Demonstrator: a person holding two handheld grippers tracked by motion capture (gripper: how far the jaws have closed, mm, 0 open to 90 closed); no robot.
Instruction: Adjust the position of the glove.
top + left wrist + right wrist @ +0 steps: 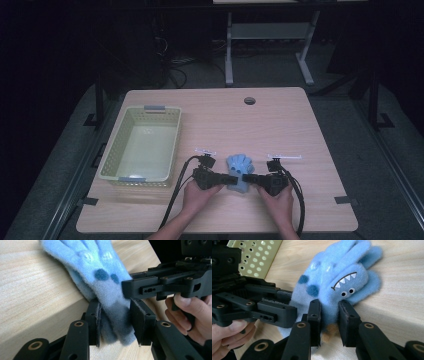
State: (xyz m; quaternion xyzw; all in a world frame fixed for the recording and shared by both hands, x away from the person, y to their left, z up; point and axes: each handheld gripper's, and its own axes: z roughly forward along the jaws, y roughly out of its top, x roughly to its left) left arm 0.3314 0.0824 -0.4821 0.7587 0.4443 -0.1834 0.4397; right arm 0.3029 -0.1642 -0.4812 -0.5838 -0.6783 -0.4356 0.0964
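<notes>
Two grippers meet over one blue fleecy glove (239, 172) near the front middle of the wooden table (280, 120), each held in one of the person's hands. The left gripper (231, 177) comes in from the left, and in the left gripper view its pads (98, 322) press on either side of the glove's grey-blue cuff end, the jaws drawn in close with the fabric bunched between them. The right gripper (249, 177) comes in from the right; in the right gripper view its jaws are likewise narrowed onto the glove, gripping it just below a finger that bears a toothy monster face with two small eyes. Dark blue spots mark the glove's palm, and its fingers fan out away from the person. The glove lies on the tabletop between the two tools, which nearly touch each other. A pale green perforated basket (172, 142) sits well to the left on the table.
</notes>
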